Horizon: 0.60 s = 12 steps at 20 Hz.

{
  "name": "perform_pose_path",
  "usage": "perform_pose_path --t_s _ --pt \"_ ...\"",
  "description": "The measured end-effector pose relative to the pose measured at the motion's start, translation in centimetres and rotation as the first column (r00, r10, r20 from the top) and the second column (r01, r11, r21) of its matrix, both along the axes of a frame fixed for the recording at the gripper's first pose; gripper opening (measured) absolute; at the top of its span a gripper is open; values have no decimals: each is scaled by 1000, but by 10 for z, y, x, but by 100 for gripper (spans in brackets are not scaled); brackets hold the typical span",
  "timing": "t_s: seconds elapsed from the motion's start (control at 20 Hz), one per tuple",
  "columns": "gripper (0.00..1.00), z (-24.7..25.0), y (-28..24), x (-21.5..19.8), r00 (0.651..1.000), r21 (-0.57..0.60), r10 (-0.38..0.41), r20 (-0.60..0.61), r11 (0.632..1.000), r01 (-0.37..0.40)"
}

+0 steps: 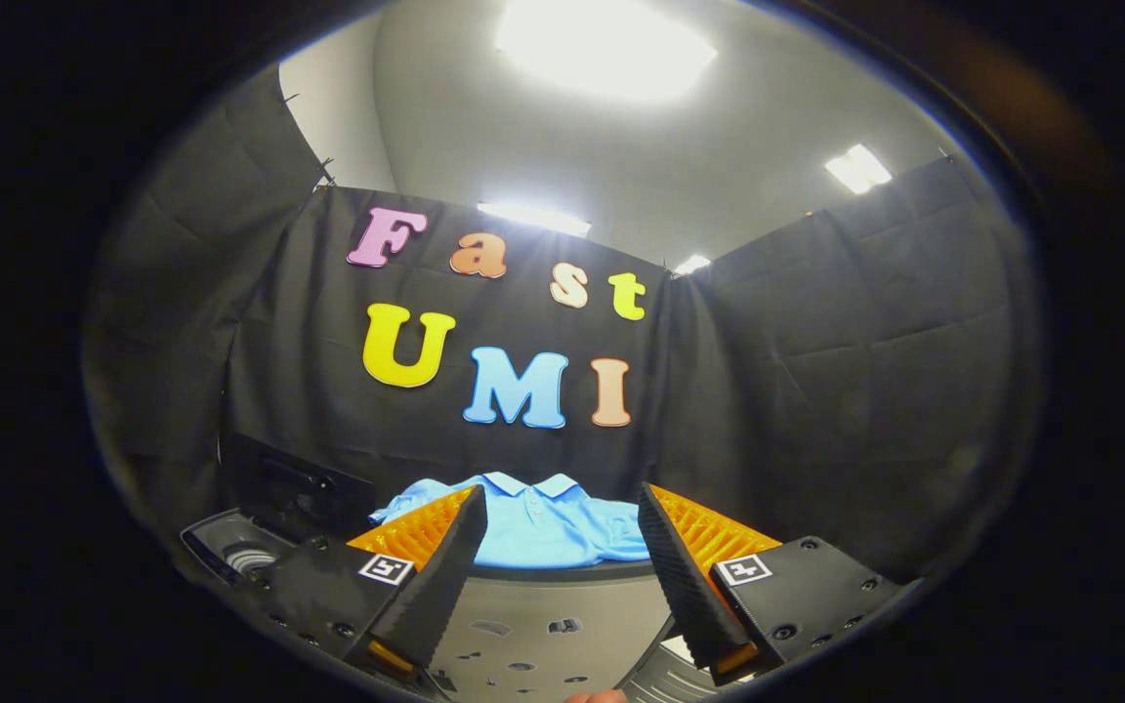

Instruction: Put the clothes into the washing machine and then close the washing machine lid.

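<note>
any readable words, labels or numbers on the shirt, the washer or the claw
Blue polo shirt: no print or label to read.
Washing machine: too dark, nothing legible.
Claw: open, shirt just beyond its fingers; its square markers carry patterns, no words.

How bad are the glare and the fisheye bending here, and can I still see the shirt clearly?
Gripper view: the ceiling light panel is blown out white; the black cloth wall bows from fisheye distortion; the light blue polo shirt is evenly lit and sharp, just beyond the open gripper.
</note>
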<state>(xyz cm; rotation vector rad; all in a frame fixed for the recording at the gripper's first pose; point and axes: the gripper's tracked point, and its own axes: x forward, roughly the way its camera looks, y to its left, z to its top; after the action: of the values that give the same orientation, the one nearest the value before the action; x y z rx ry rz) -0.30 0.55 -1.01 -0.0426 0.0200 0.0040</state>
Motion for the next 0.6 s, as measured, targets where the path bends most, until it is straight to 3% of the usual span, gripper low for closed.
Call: perform_pose_path --t_s 0.6 --pt "96 -11 9 3 999 2 23 -28 1000 -23"
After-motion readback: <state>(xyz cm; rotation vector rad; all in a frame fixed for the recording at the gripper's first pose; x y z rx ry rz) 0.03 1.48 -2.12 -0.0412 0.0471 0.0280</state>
